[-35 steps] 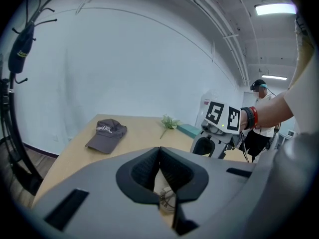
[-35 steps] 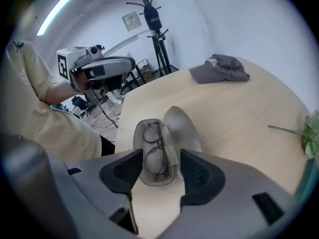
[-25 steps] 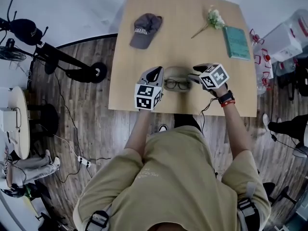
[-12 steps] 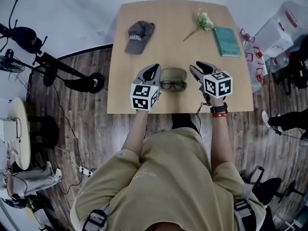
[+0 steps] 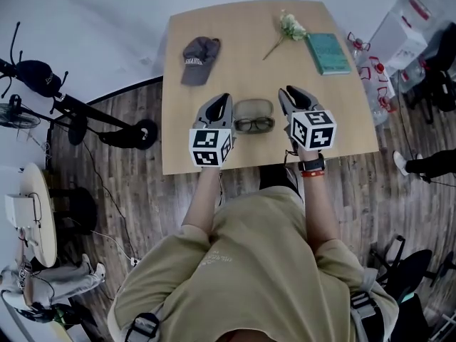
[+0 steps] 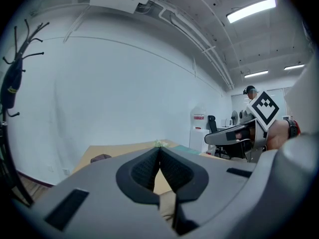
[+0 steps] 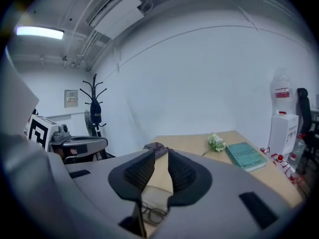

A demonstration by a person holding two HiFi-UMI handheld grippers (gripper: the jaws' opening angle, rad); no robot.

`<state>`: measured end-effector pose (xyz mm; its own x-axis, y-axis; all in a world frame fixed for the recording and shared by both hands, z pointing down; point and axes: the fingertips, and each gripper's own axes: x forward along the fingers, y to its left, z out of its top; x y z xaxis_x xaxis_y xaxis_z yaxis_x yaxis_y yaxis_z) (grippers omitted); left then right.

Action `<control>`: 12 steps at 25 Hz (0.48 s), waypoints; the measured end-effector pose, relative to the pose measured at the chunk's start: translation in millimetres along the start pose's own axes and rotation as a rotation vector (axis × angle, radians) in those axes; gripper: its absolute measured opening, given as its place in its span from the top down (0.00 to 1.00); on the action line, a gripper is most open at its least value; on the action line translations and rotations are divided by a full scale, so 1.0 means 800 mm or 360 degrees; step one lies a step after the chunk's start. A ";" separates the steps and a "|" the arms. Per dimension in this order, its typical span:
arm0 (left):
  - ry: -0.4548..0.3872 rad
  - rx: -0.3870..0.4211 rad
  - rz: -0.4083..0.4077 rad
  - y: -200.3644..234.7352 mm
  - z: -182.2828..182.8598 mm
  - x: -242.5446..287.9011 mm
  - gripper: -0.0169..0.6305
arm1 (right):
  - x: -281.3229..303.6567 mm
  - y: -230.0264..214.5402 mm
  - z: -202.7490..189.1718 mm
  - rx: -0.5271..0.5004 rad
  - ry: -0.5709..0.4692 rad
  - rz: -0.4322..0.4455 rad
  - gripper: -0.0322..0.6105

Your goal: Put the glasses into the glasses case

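Note:
Black-framed glasses (image 5: 255, 125) lie folded open on the wooden table (image 5: 342, 120), just in front of a beige glasses case (image 5: 254, 108). My left gripper (image 5: 224, 98) hovers to the left of them, jaws shut with nothing held (image 6: 159, 151). To their right hovers my right gripper (image 5: 287, 91), also above the table. Its jaws (image 7: 160, 156) are closing, a narrow gap still shows, and nothing is between them. In the right gripper view the glasses (image 7: 152, 214) and the case (image 7: 155, 192) lie below the jaws.
A grey cap (image 5: 198, 50) lies at the table's far left, a small flower sprig (image 5: 285, 28) at the far middle and a teal book (image 5: 328, 52) at the far right. A coat stand (image 7: 94, 108) stands by the wall. Chairs and a water dispenser (image 7: 282, 121) stand to the right.
Both grippers have lifted off the table beside the glasses. The right gripper swung from pointing inward at the glasses to pointing forward, and its jaws narrowed. The glasses and case stayed put.

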<state>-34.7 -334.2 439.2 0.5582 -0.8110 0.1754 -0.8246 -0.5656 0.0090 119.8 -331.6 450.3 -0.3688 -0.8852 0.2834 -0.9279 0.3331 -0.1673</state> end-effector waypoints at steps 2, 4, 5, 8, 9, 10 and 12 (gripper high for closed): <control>-0.0009 -0.0001 0.0005 -0.002 0.001 -0.001 0.94 | -0.006 0.001 0.002 -0.0008 -0.0035 -0.0029 0.82; -0.0019 -0.0001 0.0006 -0.004 0.004 -0.002 0.94 | -0.009 0.004 0.003 -0.0016 -0.0059 -0.0042 0.86; -0.0023 0.0000 0.0005 -0.005 0.005 -0.002 0.94 | -0.010 0.006 0.004 -0.0019 -0.0068 -0.0045 0.87; -0.0031 0.0002 0.0000 -0.008 0.007 -0.004 0.94 | -0.012 0.012 0.004 -0.0019 -0.0083 -0.0046 0.90; -0.0034 0.0002 -0.0003 -0.009 0.007 -0.004 0.94 | -0.012 0.013 0.005 -0.0019 -0.0086 -0.0046 0.91; -0.0036 0.0001 -0.0007 -0.009 0.007 -0.004 0.94 | -0.012 0.014 0.005 -0.0020 -0.0089 -0.0047 0.92; -0.0043 -0.0002 -0.0013 -0.011 0.008 -0.004 0.94 | -0.013 0.015 0.006 -0.0022 -0.0094 -0.0047 0.92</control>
<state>-28.4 -327.6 432.6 0.5673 -0.8099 0.1488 -0.8200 -0.5723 0.0114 113.0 -320.4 440.7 -0.3379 -0.9122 0.2318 -0.9392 0.3107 -0.1464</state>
